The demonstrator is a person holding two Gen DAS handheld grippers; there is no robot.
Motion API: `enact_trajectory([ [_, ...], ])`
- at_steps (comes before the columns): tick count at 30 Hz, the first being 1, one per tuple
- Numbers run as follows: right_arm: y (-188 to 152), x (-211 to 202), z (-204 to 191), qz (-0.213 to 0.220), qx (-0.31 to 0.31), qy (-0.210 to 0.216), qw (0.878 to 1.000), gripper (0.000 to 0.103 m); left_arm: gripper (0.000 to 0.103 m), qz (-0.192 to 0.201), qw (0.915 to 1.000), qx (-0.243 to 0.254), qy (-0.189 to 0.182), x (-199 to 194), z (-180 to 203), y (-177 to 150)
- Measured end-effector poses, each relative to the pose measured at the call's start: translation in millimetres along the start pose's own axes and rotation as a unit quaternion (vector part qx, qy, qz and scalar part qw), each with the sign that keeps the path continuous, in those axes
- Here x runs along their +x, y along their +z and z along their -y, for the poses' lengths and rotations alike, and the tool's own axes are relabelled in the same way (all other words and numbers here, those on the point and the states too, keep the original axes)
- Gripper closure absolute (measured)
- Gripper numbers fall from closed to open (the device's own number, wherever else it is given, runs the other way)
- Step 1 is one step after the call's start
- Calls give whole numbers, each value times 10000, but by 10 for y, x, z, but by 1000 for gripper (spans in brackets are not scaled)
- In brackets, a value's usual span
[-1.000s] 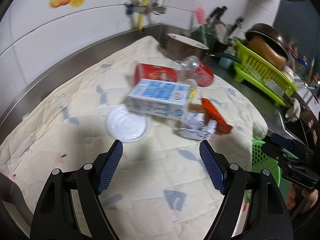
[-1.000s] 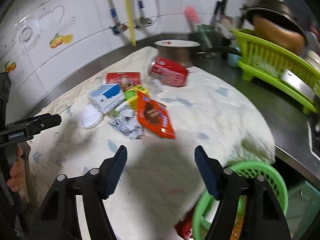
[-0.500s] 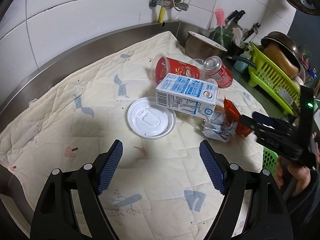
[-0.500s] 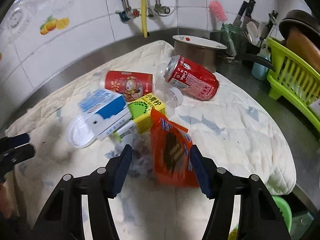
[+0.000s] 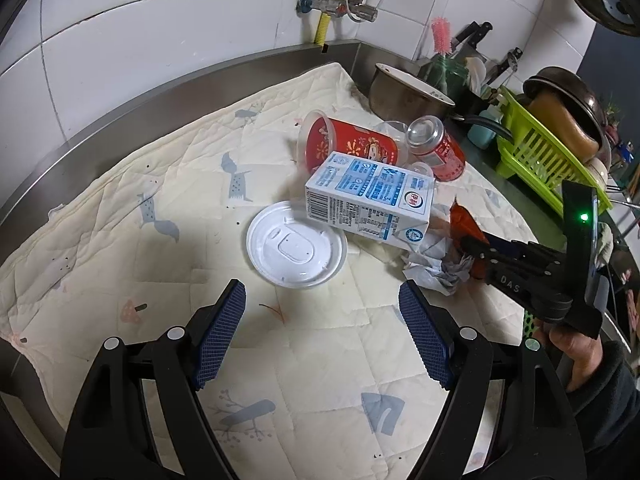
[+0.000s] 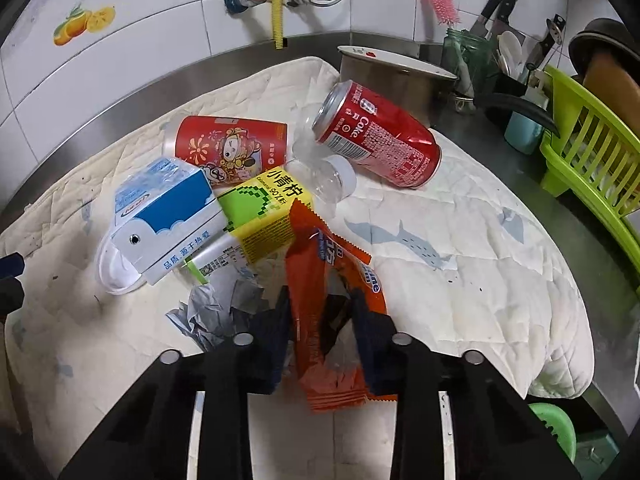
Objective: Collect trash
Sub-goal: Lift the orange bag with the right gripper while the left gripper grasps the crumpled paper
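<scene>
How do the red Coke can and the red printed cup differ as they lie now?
The Coke can is metal, dented, with small white print; the printed cup is plastic with a cartoon figure. The can's top points toward the back wall; the cup lies crosswise with its open mouth facing left. The cup touches the blue-white carton; the can lies clear of it, beside the clear bottle. Both are red, on their sides on the quilted cloth, ungrasped.

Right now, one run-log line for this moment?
phase: grasp | right tongs: just closing, pinching orange snack wrapper | left tongs: open, empty, short of white lid
</scene>
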State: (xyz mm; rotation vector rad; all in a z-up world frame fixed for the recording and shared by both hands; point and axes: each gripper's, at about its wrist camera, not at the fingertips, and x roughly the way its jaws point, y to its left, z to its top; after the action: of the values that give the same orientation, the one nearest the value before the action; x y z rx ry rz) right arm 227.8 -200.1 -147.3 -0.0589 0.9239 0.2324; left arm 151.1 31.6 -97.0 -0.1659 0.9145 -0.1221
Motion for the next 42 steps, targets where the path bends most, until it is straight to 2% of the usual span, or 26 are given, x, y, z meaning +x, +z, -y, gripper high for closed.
enact_trajectory([
  [5, -8, -65, 23, 72, 24, 37, 10000, 93, 25, -17, 10000, 8, -15, 9, 27, -1],
  [8, -17, -109, 55, 108, 82, 68, 9999, 95, 25, -49, 10000, 39, -27, 29, 51, -15],
  [16, -51, -393, 133, 353, 258, 158, 9989, 96, 25, -152, 9995, 240, -164, 111, 217, -68],
  [26, -314, -932, 399, 691, 614, 99, 9957, 96, 26, -292, 9952, 721, -587, 300, 742, -124],
  [32, -552, -1162, 557, 759, 840, 15, 9936, 96, 35, -261, 9885, 1278, -766, 427, 1169, -176],
  [34, -630, -1224, 611, 768, 904, -23, 9929, 96, 38, -299, 9864, 1437, -743, 519, 1279, -187],
  [36, -699, -1285, 664, 785, 979, -57, 9921, 96, 46, -338, 9847, 1551, -711, 604, 1344, -186],
  [42, -934, -1472, 820, 797, 1216, -188, 9892, 96, 49, -335, 9824, 1756, -536, 787, 1455, -165],
])
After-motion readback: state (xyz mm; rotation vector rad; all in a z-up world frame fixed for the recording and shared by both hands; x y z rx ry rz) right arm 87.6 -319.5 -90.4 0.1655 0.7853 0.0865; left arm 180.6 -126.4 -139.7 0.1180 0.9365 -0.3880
